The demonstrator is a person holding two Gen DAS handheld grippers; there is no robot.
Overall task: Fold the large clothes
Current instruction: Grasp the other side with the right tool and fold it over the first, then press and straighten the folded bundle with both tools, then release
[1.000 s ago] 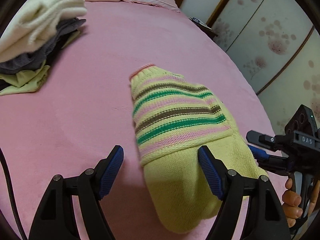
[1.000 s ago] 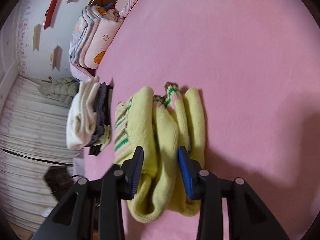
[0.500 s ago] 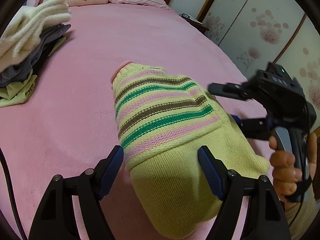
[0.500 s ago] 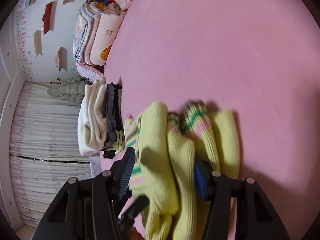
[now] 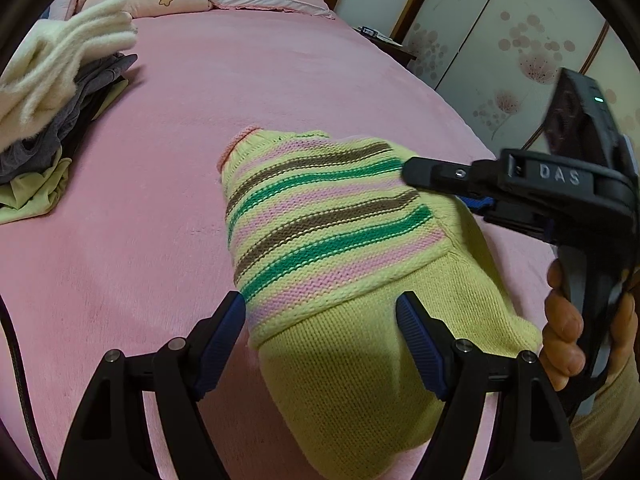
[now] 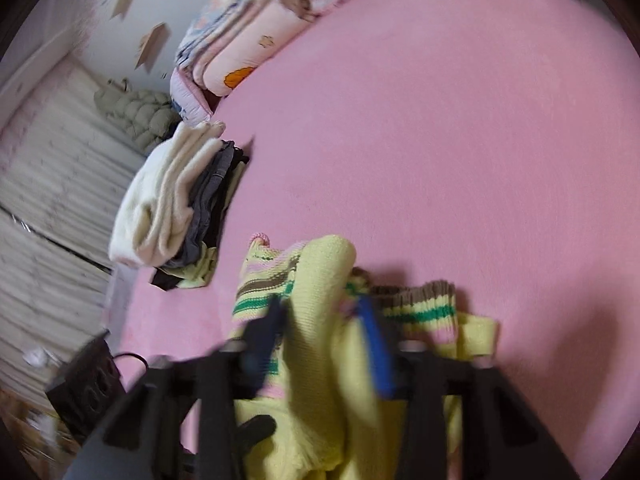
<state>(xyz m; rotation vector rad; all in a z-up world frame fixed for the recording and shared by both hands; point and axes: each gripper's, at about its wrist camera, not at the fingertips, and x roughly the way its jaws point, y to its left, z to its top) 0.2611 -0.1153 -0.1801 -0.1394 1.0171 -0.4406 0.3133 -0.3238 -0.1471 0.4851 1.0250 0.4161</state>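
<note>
So the chunky yellow knit sweater with pink, green and brown stripes (image 5: pixel 332 236) sat folded into a soft puffy bundle on the fuzzy pink bedspread (image 5: pixel 248 80). The left gripper (image 5: pixel 320 344) hung spread wide over its plain ribbed end, ridged blue pads not pressing it. The right gripper (image 6: pixel 324 328), coming in from 3 o'clock, had just been closing and was clamped on a thick fold of the knit. A fluffy cream-and-grey stack of folded clothes (image 5: pixel 52 92) sat at 10 o'clock.
</note>
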